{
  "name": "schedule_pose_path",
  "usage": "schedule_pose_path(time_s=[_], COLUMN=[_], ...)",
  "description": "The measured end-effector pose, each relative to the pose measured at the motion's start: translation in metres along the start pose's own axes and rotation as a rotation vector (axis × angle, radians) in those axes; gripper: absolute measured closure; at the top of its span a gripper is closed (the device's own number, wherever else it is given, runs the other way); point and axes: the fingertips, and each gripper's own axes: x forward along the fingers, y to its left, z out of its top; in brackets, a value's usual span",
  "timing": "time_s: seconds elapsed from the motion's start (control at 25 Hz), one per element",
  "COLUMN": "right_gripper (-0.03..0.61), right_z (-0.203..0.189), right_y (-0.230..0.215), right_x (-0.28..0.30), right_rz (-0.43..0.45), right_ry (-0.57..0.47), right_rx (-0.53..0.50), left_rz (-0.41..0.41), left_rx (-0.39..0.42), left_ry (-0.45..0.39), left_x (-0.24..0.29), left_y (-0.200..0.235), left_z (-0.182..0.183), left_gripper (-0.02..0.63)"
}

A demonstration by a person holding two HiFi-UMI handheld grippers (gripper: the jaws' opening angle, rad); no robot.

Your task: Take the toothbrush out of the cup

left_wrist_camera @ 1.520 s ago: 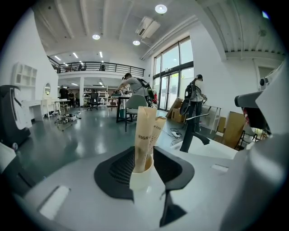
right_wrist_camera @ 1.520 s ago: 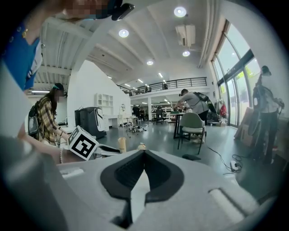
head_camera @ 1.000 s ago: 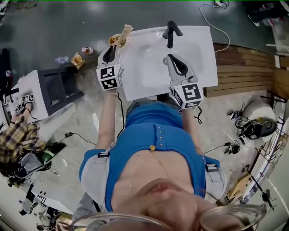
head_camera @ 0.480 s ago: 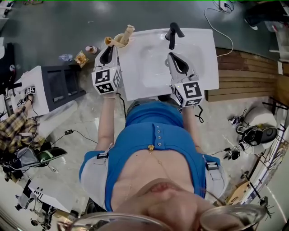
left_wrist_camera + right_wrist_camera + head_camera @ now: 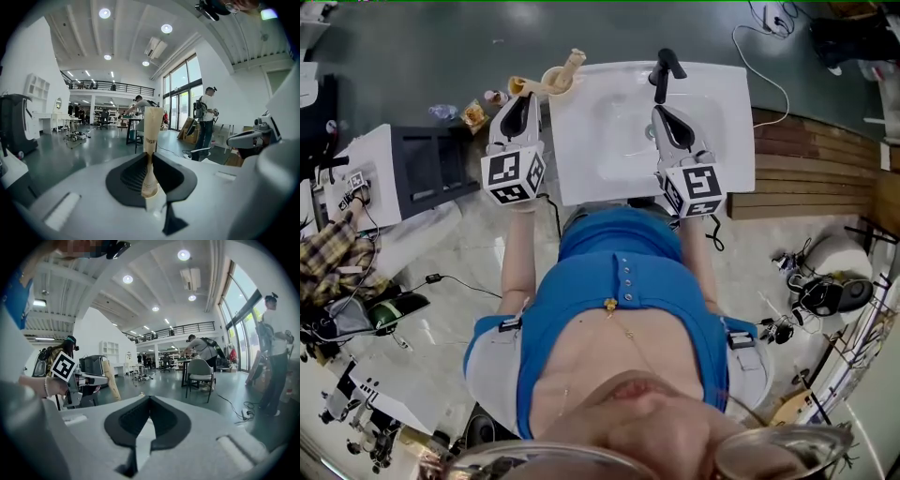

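One black tap (image 5: 662,69) stands at the sink's (image 5: 722,103) back edge, near the right gripper (image 5: 659,114), whose fingers are together and empty. The left gripper's (image 5: 523,97) fingers clamp the toothbrush (image 5: 153,124), which slants over the cup (image 5: 555,84) at the back left corner.

1. The tan, paper-wrapped toothbrush (image 5: 152,136) in my left gripper (image 5: 149,158) is matt and faintly fibrous, with dark print.
2. My jaws' pads are black, matt and ribbed. The shell around them is pale grey, smooth, matt plastic, and it is the same on my right gripper (image 5: 149,401).
3. The white rectangular washbasin (image 5: 722,112) is smooth and glossy, like glazed ceramic.
4. The black tap (image 5: 661,67) has a dull sheen.
5. The small round white cup (image 5: 555,82) looks smooth. I cannot tell its material.
6. The brown plank platform (image 5: 806,159) is matt wood.
7. The grey floor (image 5: 70,152) is polished and mirrors the lights.
8. My blue shirt (image 5: 619,319) is soft, matt cloth.
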Motion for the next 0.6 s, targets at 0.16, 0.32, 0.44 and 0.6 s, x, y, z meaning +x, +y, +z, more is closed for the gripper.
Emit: schedule_pose_path(time_s=[0.16, 0.32, 0.44, 0.6], right_gripper=[0.577, 0.577, 0.577, 0.577], right_z=[-0.001, 0.0, -0.001, -0.002], right_y=[-0.002, -0.002, -0.002, 0.0], right_x=[0.001, 0.003, 0.003, 0.002], right_rz=[0.009, 0.019, 0.027, 0.039], right_ry=[-0.002, -0.005, 0.0, 0.009], right_rx=[-0.001, -0.006, -0.009, -0.01], left_rz=[0.005, 0.009, 0.01, 0.004], left_rx=[-0.005, -0.022, -0.03, -0.035], left_ry=[0.013, 0.037, 0.054, 0.087], left_x=[-0.007, -0.01, -0.014, -0.019], left_y=[-0.002, -0.002, -0.004, -0.008], left_z=[-0.005, -0.016, -0.021, -0.03], left_gripper=[0.574, 0.575, 0.576, 0.577])
